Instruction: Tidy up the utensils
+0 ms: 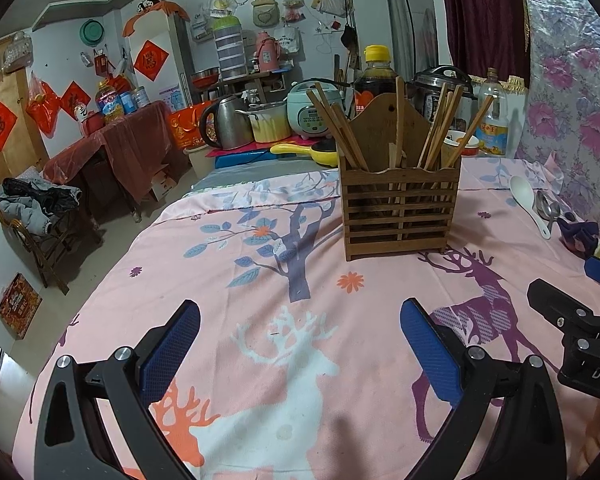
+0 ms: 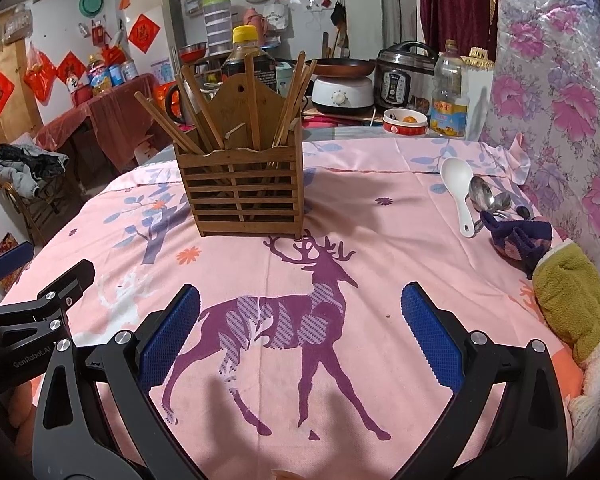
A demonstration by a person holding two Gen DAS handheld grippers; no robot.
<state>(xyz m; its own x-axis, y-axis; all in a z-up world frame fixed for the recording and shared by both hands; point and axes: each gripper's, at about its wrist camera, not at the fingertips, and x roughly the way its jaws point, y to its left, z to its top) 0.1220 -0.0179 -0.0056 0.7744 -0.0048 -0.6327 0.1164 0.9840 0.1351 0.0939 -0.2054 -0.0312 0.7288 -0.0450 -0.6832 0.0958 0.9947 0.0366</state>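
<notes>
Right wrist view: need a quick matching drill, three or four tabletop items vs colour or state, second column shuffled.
Items:
1. wooden holder
2. white spoon
3. metal spoons
4. right claw

States:
A. open, holding nothing
B. lying flat, bowl away from the camera
C. upright, chopsticks inside
D. bunched beside the white spoon

Pairs: 1-C, 2-B, 3-D, 4-A

Both grippers have black frames, silver screws and blue textured fingers (image 2: 172,336).
</notes>
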